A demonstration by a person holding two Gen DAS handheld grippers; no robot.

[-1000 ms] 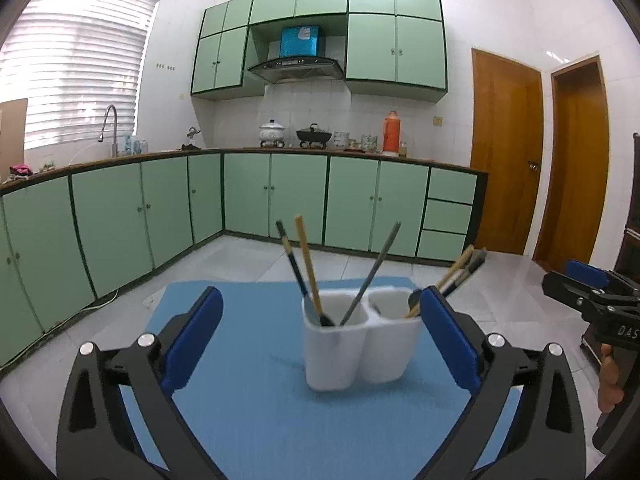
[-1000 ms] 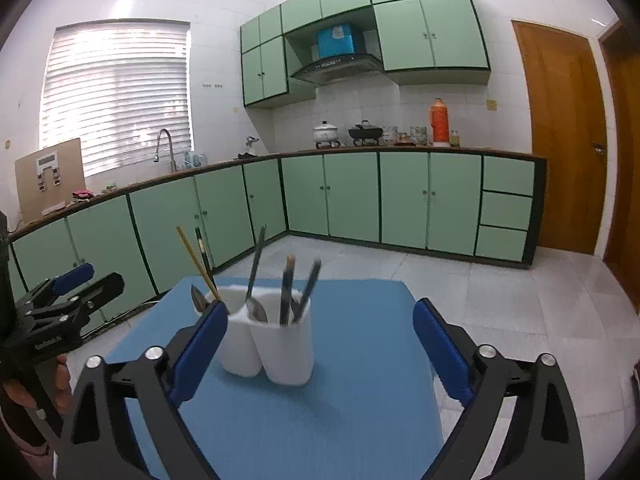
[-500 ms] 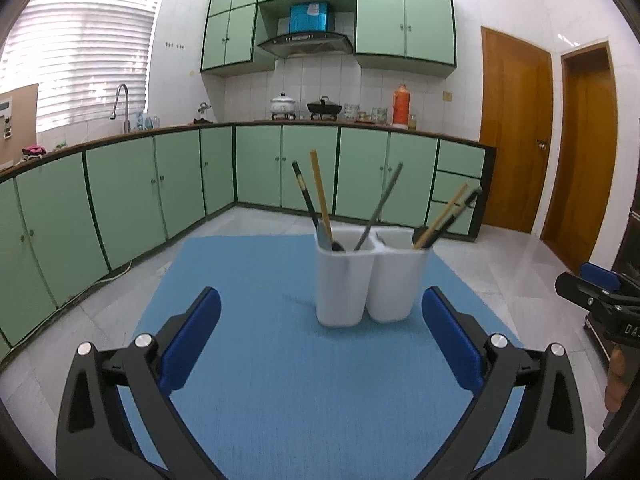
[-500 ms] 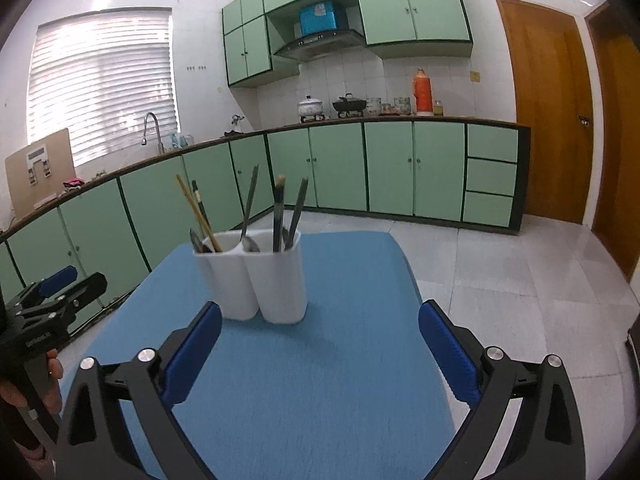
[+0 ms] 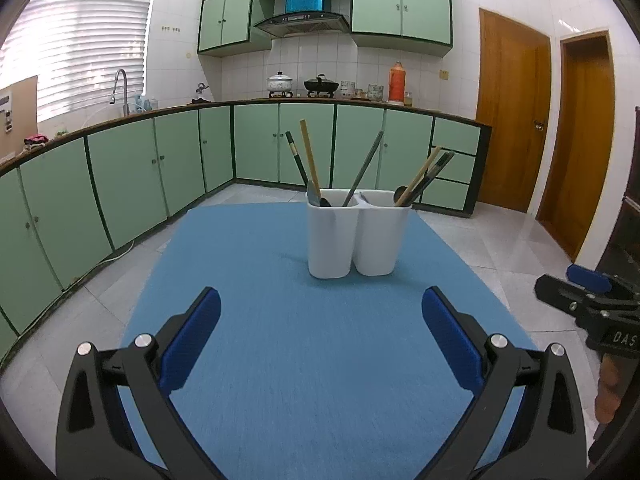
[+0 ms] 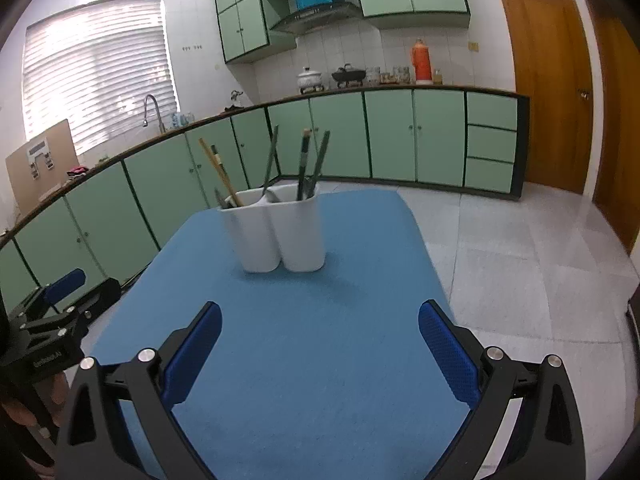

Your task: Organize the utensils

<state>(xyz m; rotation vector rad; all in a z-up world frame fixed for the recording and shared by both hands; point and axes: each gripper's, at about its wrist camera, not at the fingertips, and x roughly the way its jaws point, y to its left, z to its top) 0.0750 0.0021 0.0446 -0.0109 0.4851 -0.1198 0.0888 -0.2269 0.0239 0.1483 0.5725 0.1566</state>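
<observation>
A white two-compartment utensil holder (image 5: 356, 236) stands upright on the blue mat (image 5: 304, 344); it also shows in the right wrist view (image 6: 280, 232). Several utensils stick out of both compartments: chopsticks (image 5: 309, 156) and dark-handled pieces (image 5: 424, 176). My left gripper (image 5: 320, 328) is open and empty, well back from the holder. My right gripper (image 6: 320, 344) is open and empty, also back from the holder. Each gripper shows at the edge of the other's view, the right one in the left wrist view (image 5: 592, 300).
The blue mat covers a table (image 6: 320, 320) with grey tiled floor (image 6: 520, 260) around it. Green kitchen cabinets (image 5: 160, 160) run along the left and back. Wooden doors (image 5: 516, 120) stand at the right.
Both grippers have drawn back from the holder, which now sits farther off in both views. Both stay open and empty. The holder has not moved on the mat.
</observation>
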